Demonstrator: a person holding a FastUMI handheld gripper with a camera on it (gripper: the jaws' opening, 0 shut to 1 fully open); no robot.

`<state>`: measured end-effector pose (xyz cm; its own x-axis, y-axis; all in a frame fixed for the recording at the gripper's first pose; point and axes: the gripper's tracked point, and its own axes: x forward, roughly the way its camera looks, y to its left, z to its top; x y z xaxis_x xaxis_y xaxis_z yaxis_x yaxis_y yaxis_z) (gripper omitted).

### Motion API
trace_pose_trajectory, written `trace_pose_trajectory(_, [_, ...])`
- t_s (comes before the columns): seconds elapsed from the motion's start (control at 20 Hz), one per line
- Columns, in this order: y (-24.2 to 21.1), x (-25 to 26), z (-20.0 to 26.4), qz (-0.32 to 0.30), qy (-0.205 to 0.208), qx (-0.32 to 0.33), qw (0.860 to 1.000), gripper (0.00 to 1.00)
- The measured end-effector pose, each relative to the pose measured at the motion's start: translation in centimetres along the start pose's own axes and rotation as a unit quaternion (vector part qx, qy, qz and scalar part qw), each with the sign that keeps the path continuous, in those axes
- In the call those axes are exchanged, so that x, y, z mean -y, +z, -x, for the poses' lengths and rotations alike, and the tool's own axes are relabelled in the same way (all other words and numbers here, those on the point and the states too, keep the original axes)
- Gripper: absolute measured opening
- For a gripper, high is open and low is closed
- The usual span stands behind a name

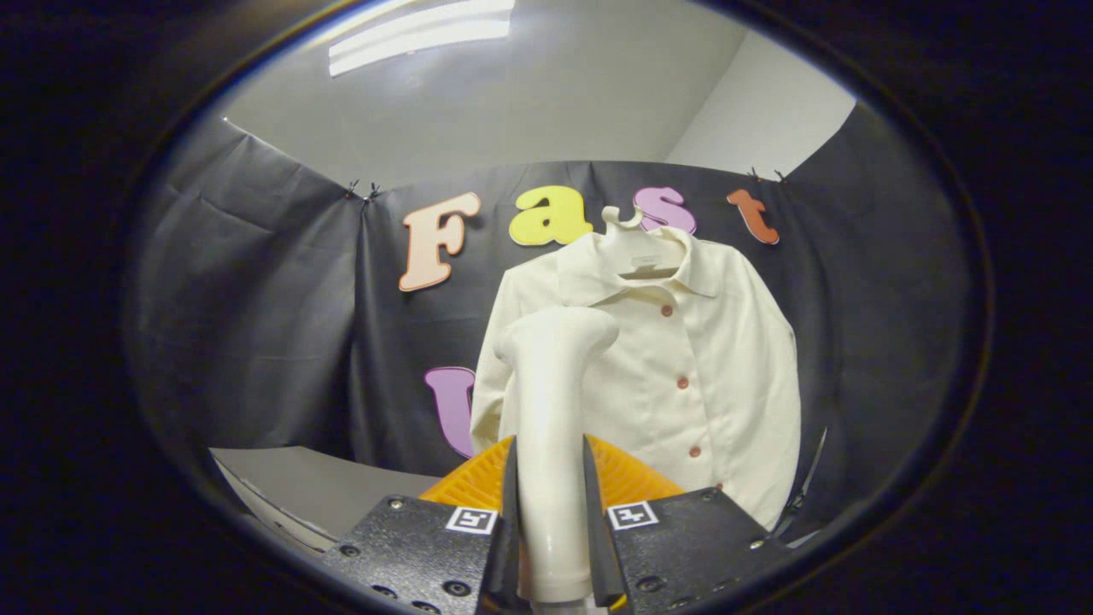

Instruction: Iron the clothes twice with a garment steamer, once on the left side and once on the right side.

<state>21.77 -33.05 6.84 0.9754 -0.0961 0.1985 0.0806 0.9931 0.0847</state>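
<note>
Black cloth wall behind, ceiling light [423, 34] upper left of frame. Garment steamer [551, 427] upright at lower centre, handle pinched between both fingers [512, 530] of the gripper [551, 521], head raised before the cream shirt [683, 359]. Shirt hangs on a hanger [622, 220] at centre right. Grey counter [316, 487] lower left.

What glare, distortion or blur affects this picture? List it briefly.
Gripper view: strong fisheye bending, so the booth wall curves; the ceiling light is blown out to white glare; the cream shirt on its hanger is evenly lit and fairly sharp; the steamer, clamped between both fingers of the gripper, looms large and looks slightly soft near its base; the table edge is dim.
</note>
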Motion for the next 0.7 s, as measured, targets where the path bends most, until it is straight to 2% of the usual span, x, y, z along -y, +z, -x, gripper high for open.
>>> trace_pose_trajectory(0.35, [-1.3,2.6,-4.3,-0.037,-0.003,-0.002,0.999,0.33])
trace_pose_trajectory(0.7, [-2.9,2.6,-4.8,-0.066,0.006,-0.012,0.998,0.32])
